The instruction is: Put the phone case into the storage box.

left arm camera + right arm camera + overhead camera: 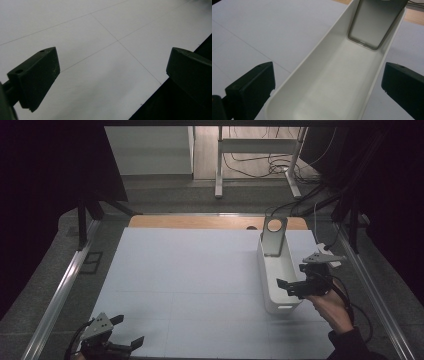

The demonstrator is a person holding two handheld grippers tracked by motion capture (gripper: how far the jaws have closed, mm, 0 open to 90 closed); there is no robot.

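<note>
On the white table point(200, 270), the long white bin point(278, 277) sits at your right side with a grey stand point(273, 236) leaning upright in its far end. Your right gripper point(289, 287) hovers beside the bin's near end, jaws wide and empty, apparently having let go; your left gripper point(127, 332) waits open and idle at the near-left edge.

**Both claws spread wide, nothing gripped**

The right claw point(294, 287) sits at the right side of the high view, held in the person's right hand point(332, 308), forearm entering from the bottom edge; its jaws stand fully apart, pointing left. The left claw point(131, 332) rests low at the bottom left, jaws likewise apart.
</note>
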